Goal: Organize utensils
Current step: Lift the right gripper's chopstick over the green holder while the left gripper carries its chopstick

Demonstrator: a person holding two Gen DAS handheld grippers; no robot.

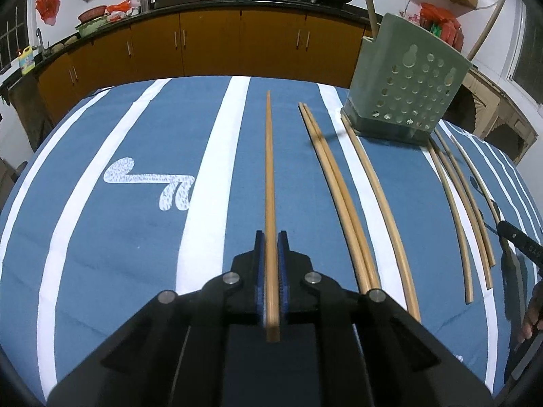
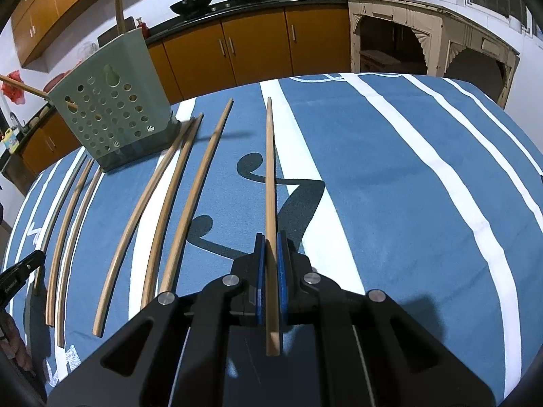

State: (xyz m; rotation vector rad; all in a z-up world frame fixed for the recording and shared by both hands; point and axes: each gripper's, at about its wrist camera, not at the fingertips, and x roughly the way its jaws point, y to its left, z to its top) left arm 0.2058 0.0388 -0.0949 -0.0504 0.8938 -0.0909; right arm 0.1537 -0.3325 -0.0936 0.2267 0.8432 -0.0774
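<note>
My left gripper (image 1: 270,237) is shut on a wooden chopstick (image 1: 269,169) that runs straight ahead between the blue pads. My right gripper (image 2: 270,239) is shut on another wooden chopstick (image 2: 269,169), held the same way above the cloth. A green perforated utensil holder (image 1: 407,78) (image 2: 112,112) stands at the far side of the table with two sticks poking out of its top. Several loose chopsticks (image 1: 342,203) (image 2: 169,210) lie side by side on the cloth between the two grippers. The right gripper's tip shows at the left wrist view's right edge.
A blue cloth with white stripes (image 1: 118,237) (image 2: 407,203) covers the table. Beyond its far edge run orange kitchen cabinets (image 1: 210,40) with woks on the counter. A pale wooden stand (image 2: 424,34) is at the far right. A hand (image 1: 532,305) shows at the right edge.
</note>
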